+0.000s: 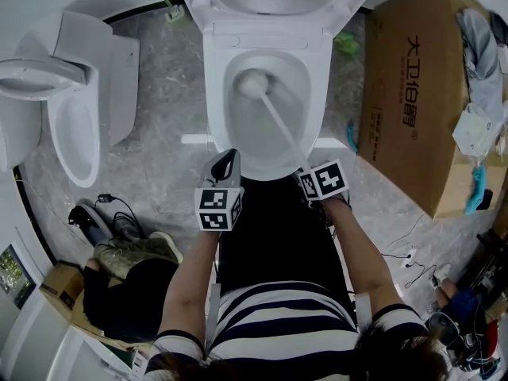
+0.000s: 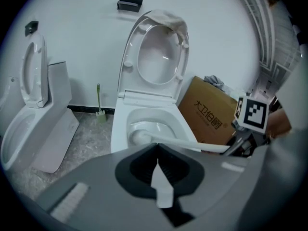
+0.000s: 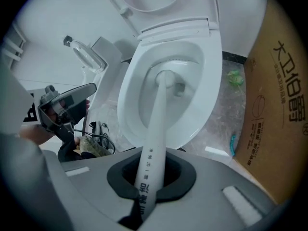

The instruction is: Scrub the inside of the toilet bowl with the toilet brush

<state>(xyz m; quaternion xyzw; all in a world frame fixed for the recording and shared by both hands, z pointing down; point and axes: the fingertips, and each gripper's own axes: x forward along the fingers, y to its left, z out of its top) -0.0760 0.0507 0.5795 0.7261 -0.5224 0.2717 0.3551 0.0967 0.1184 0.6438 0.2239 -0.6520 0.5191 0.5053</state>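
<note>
The white toilet [image 1: 214,94] stands open, its seat and lid raised against the wall. The toilet brush [image 1: 278,121] slants into the bowl, with its white head [image 1: 254,82] low against the back left of the inside. My right gripper [image 1: 308,182] is shut on the brush handle [image 3: 156,129] at the front rim; the handle runs out between its jaws to the head [image 3: 166,76]. My left gripper [image 1: 225,171] hovers just left of it over the front rim, shut and holding nothing. In the left gripper view the brush [image 2: 183,142] crosses the bowl [image 2: 120,124].
A second white toilet [image 1: 75,125] stands at the left. A large cardboard box [image 1: 413,94] with cloths on it sits close on the right. Shoes and cables [image 1: 127,244] lie at the lower left. A small green brush [image 2: 98,105] leans at the wall.
</note>
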